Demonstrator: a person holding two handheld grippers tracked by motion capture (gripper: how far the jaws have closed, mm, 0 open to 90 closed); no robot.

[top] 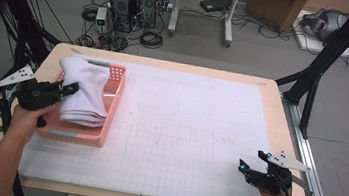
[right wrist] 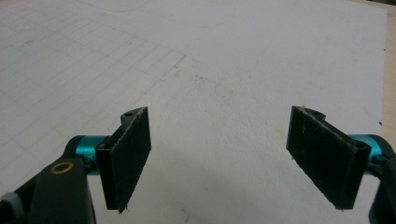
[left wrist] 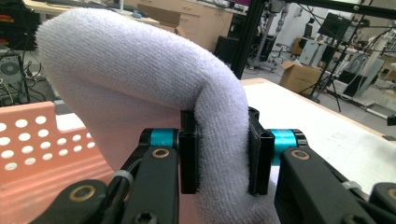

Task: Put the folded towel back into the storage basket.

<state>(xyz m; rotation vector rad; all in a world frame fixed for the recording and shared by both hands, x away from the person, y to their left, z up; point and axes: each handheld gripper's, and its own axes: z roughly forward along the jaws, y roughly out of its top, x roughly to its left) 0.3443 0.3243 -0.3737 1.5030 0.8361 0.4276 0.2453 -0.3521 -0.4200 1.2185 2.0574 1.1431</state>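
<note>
A white towel (top: 85, 93) lies folded in a pink perforated basket (top: 114, 100) at the table's left side. My left gripper (top: 65, 87) reaches in over the basket's left rim and is shut on a fold of the towel (left wrist: 140, 79), which bulges up between the jaws and over them. Its pads (left wrist: 188, 154) press the cloth from both sides. My right gripper (top: 251, 160) hovers near the table's front right corner, open, its pads (right wrist: 128, 154) wide apart over the bare white mat (right wrist: 210, 65).
A white gridded mat (top: 188, 130) covers the wooden table (top: 280, 121). The pink basket wall (left wrist: 32, 154) stands left of my left jaws. Black frame posts, computer towers (top: 133, 1) and cables sit on the floor beyond the table.
</note>
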